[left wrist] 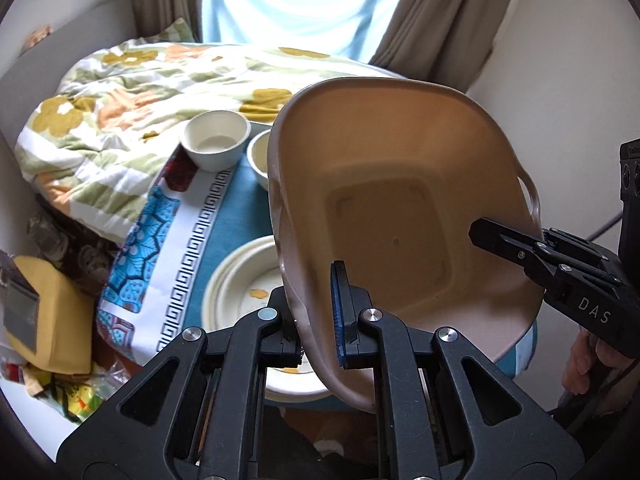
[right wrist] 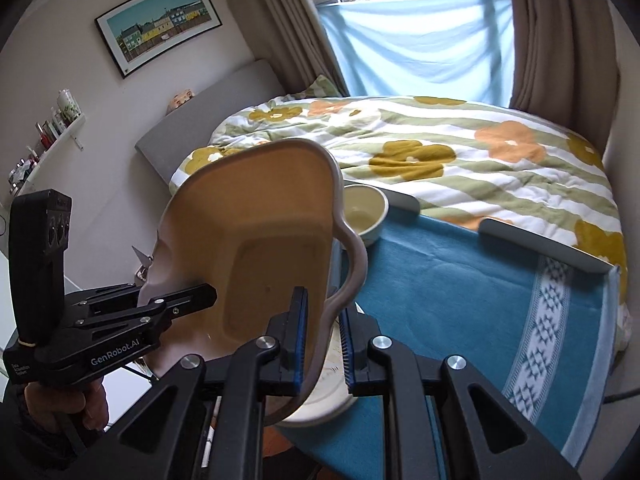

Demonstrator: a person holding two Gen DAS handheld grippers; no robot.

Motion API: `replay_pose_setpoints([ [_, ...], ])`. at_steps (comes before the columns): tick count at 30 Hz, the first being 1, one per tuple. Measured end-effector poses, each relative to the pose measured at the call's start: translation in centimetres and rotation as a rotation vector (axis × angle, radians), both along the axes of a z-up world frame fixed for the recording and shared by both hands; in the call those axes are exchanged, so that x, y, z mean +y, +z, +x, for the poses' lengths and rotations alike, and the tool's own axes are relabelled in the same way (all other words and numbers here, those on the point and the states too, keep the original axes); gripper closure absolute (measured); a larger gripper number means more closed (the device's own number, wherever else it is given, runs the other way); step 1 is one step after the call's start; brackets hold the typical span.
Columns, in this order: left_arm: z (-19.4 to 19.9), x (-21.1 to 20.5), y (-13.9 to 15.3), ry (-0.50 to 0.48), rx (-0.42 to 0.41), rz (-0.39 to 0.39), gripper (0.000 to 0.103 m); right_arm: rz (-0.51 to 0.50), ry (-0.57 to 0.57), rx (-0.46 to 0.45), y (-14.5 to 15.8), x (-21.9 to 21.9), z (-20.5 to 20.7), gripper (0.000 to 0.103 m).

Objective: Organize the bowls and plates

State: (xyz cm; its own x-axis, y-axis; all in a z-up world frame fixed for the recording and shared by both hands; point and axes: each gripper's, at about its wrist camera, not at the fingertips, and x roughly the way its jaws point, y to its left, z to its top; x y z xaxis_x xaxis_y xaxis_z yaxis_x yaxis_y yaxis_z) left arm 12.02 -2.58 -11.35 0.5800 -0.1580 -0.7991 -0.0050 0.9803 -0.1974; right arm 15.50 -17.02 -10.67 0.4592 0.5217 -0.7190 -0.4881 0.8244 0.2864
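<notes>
A large beige square bowl [left wrist: 400, 208] with handle loops is held tilted in the air above the table; it also shows in the right wrist view [right wrist: 260, 248]. My left gripper [left wrist: 316, 312] is shut on its near rim. My right gripper [right wrist: 324, 340] is shut on the opposite rim by a handle, and shows from the side in the left wrist view [left wrist: 504, 240]. Under the bowl lies a stack of cream plates [left wrist: 240, 292]. Two small white bowls [left wrist: 214, 144] [left wrist: 258, 160] stand at the far end of the table; one shows in the right wrist view [right wrist: 364, 212].
The table carries a teal cloth [right wrist: 460, 300] with a patterned border [left wrist: 192, 248]. A flowered duvet [right wrist: 440, 152] lies on the bed behind. Yellow items and clutter [left wrist: 52, 316] sit at the left. A window with curtains [right wrist: 420, 40] is behind the bed.
</notes>
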Motion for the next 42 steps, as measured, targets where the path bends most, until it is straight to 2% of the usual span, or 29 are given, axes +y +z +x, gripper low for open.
replay_pose_setpoints([
  [4,-0.2,-5.4,-1.1,-0.108,0.018,-0.012,0.094,-0.022,-0.098,-0.001,-0.2,-5.0,-2.3,0.089],
  [9,1.0,-11.4,-4.0,-0.237,0.071,-0.043,0.094,-0.051,-0.232,0.046,-2.1,-11.0,-4.2,0.089],
  [17,3.6,-18.6,-10.8,-0.37,0.163,-0.043,0.094,-0.069,-0.396,0.175,-9.4,-18.5,-4.2,0.089],
  [21,4.0,-20.2,-13.7,-0.388,0.193,-0.022,0.094,-0.062,-0.428,0.22,-12.9,-20.1,-3.5,0.089],
  [26,4.6,-20.6,-16.1,-0.385,0.231,-0.018,0.094,-0.025,-0.433,0.226,-15.3,-20.7,-3.5,0.089],
  [34,5.0,-20.3,-17.0,-0.369,0.22,-0.004,0.094,-0.038,-0.424,0.243,-16.3,-20.3,-3.2,0.089],
  [38,4.6,-20.8,-16.8,-0.378,0.202,0.053,0.093,-0.004,-0.443,0.253,-16.5,-20.8,-3.2,0.089],
  [41,4.7,-21.2,-17.2,-0.384,0.219,0.065,0.086,0.017,-0.446,0.259,-16.7,-20.9,-3.1,0.089],
  [42,4.7,-21.3,-17.2,-0.383,0.221,0.068,0.08,0.021,-0.448,0.265,-16.7,-20.9,-3.1,0.089],
])
